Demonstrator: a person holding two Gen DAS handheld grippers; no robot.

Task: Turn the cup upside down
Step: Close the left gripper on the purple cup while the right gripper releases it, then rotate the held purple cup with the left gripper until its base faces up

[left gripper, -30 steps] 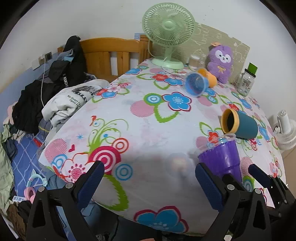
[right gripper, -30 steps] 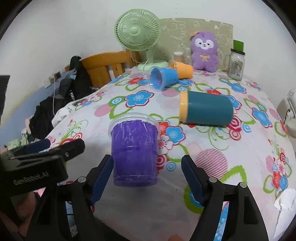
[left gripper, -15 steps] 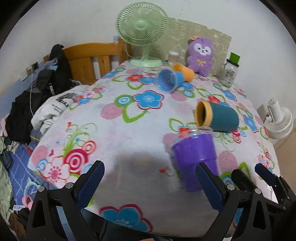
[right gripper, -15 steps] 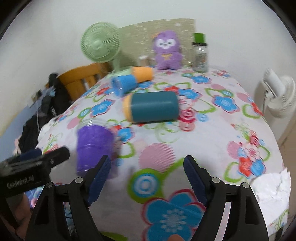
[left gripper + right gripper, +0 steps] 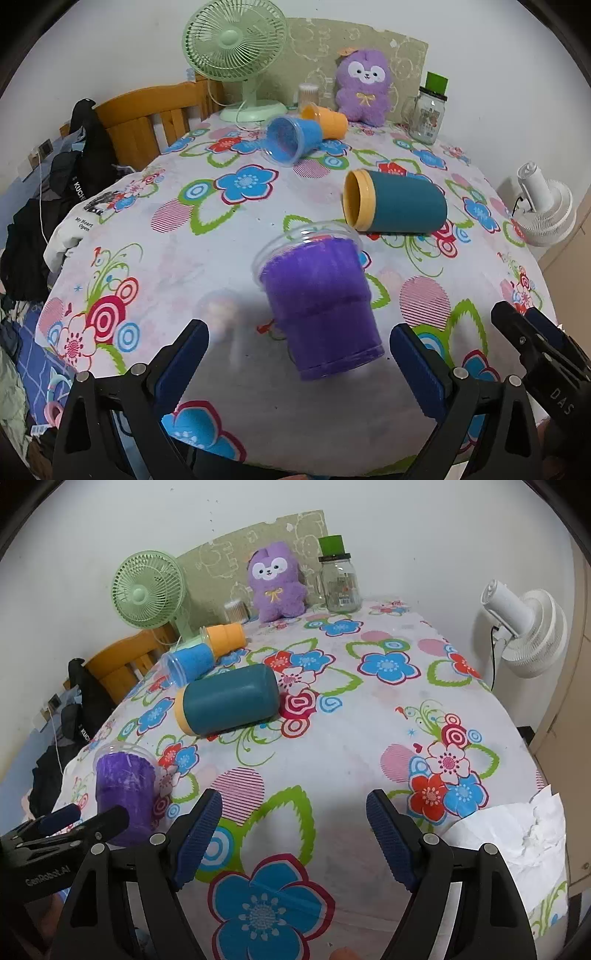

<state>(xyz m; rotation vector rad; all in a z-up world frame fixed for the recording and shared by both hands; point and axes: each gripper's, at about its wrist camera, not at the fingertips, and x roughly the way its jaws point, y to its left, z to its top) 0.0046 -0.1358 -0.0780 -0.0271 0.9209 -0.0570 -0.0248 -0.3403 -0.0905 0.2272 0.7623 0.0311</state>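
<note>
We see the table (image 5: 207, 258) with its flowered cloth filling most of both views; its near edge curves along the bottom of each frame, and in the right wrist view its right edge drops off toward the white fan (image 5: 532, 627) at the right of the frame. In that view a wide bare stretch of cloth runs from the centre to the right side. At the top of the left wrist view stands one green fan (image 5: 236, 55), with one purple plush toy (image 5: 364, 88) and one glass jar (image 5: 428, 110) to its right.

We count four cups. The teal cup (image 5: 399, 205) lies on its side right of centre; the blue cup (image 5: 291, 138) and orange cup (image 5: 327, 118) lie on their sides together above it. The purple cup (image 5: 321, 302) stands rim up in the lower centre, leaning slightly, just in front of the teal cup.

Our left gripper (image 5: 299, 358) is spread wide, the purple cup between its fingers, neither pad clearly touching it. Our right gripper (image 5: 295, 830) is also spread apart over bare cloth at the bottom, holding nothing.
</note>
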